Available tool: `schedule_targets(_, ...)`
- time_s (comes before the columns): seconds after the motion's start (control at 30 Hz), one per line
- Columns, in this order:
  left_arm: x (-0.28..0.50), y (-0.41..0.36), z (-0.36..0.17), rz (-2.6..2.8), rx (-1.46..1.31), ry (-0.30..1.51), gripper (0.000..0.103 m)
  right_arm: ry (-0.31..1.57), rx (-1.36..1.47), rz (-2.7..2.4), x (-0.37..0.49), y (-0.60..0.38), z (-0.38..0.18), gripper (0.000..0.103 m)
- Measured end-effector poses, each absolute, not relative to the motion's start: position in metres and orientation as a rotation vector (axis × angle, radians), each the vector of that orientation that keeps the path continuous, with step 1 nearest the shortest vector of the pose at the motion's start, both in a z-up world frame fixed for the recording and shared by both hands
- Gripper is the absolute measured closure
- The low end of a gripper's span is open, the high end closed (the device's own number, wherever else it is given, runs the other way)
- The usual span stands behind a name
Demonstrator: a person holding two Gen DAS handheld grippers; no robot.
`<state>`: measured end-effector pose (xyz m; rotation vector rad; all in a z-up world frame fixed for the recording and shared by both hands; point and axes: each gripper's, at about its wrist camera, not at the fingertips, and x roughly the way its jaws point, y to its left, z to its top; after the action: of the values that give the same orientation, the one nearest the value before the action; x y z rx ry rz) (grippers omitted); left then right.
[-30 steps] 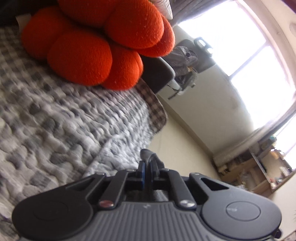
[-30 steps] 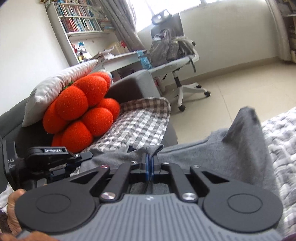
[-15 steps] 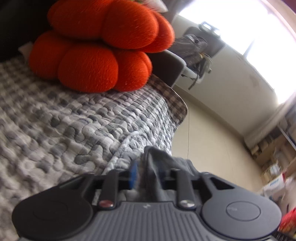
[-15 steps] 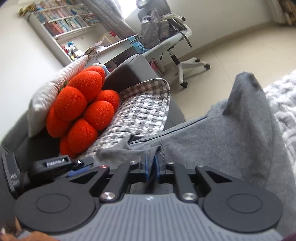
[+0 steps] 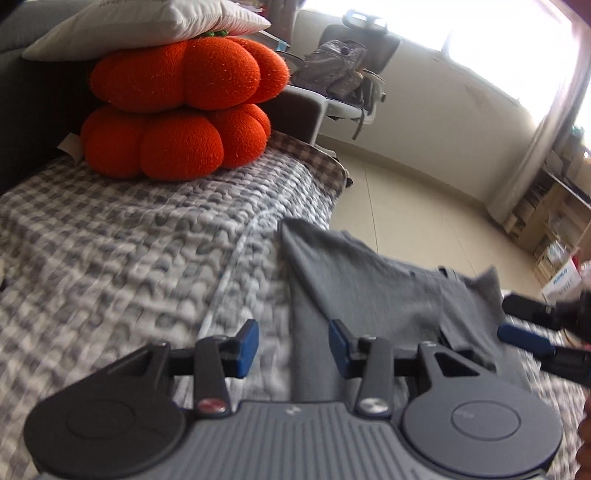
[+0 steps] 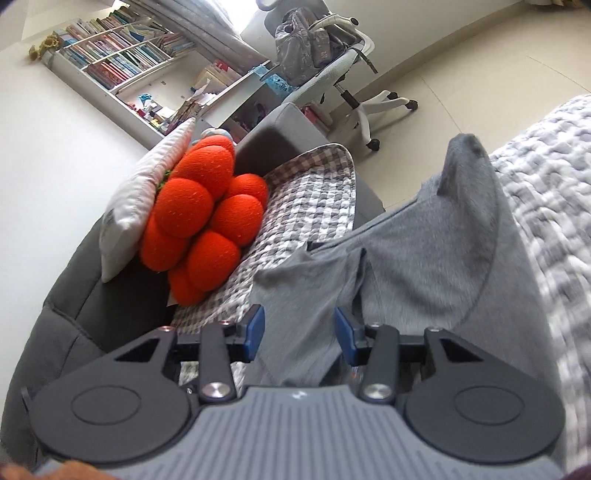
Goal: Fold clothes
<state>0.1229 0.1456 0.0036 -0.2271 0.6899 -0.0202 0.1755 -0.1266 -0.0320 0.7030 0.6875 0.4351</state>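
Observation:
A grey garment (image 5: 373,291) lies on the grey-and-white quilted cover (image 5: 122,254) of a sofa, folded over itself near the front edge. My left gripper (image 5: 293,345) is open just above the garment's left edge, its blue pads apart and holding nothing. In the right wrist view the same grey garment (image 6: 436,258) spreads in front of my right gripper (image 6: 299,332), which is open over a raised fold of the cloth. The right gripper's blue-tipped fingers (image 5: 524,338) also show at the right edge of the left wrist view.
Orange pumpkin-shaped cushions (image 5: 181,110) with a white pillow (image 5: 147,26) on top sit at the sofa's far end. An office chair (image 6: 332,74) with a backpack stands on the tiled floor beyond. A bookshelf (image 6: 122,62) lines the wall. The sofa's front edge drops to the floor.
Both grippers were shut on the grey cloth a second ago; both have let go and stand open. The garment has dropped flat onto the quilt, and the left view has swung level.

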Motion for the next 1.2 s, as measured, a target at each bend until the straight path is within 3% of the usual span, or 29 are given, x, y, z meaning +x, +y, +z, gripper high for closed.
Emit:
schedule_targets(0.57, 0.022, 0.119, 0.008, -0.044, -0.148, 0.714, 0.060, 0.740, 0.681, 0.469, 0.092, -0.116, -0.032, 0.056)
schedule_targets(0.87, -0.031, 0.113, 0.000, -0.142, -0.025, 0.818, 0.064, 0.786, 0.724, 0.588, 0.056, -0.104, -0.045, 0.056)
schedule_targets(1.0, -0.056, 0.115, -0.006, -0.174, 0.049, 0.867, 0.064, 0.833, 0.772, 0.661, 0.043, -0.098, -0.058, 0.070)
schedule_targets(1.1, -0.072, 0.116, -0.016, -0.193, 0.110, 0.920, 0.075, 0.882, 0.786, 0.709, 0.037, -0.089, -0.063, 0.076)
schedule_targets(1.2, -0.085, 0.117, -0.020, -0.176, 0.162, 0.940, 0.076, 0.914, 0.763, 0.757, 0.030, -0.077, -0.065, 0.077)
